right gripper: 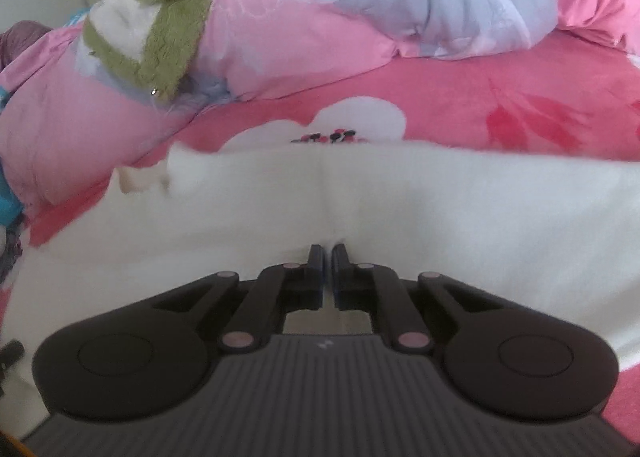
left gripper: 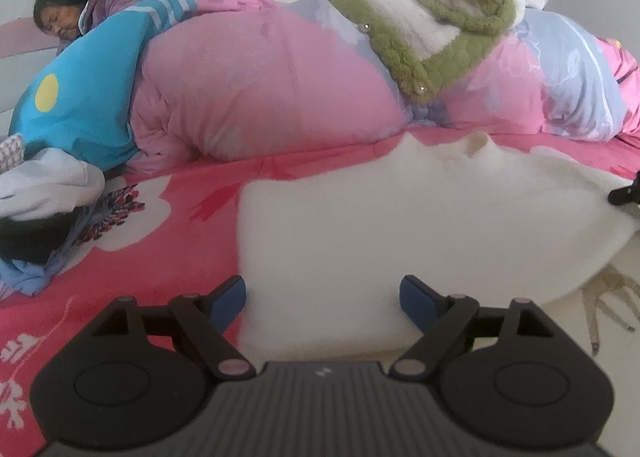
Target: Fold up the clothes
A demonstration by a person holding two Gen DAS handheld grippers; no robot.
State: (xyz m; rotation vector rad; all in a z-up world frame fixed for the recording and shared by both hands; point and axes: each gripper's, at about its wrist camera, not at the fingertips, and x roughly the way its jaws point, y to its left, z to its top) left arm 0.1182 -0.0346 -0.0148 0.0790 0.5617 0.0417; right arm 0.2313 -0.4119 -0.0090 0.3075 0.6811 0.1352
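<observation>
A white fleecy garment (left gripper: 400, 217) lies spread on the red flowered bedsheet (left gripper: 168, 257), reaching over the bed's near edge. In the left wrist view my left gripper (left gripper: 322, 291) stands open, its blue pads on either side of the garment's near left part, not pressing on it. In the right wrist view the same white garment (right gripper: 440, 209) fills the middle. My right gripper (right gripper: 328, 253) is shut on a pinch of its cloth, and a crease runs away from the fingertips.
A bulky pink and grey quilt (left gripper: 280, 89) lies across the bed behind the garment, with a green and white fleece garment (left gripper: 432, 25) on top. A person (left gripper: 68, 13) lies at the far left beside a blue cover (left gripper: 88, 97). Crumpled clothes (left gripper: 44, 209) sit at the left.
</observation>
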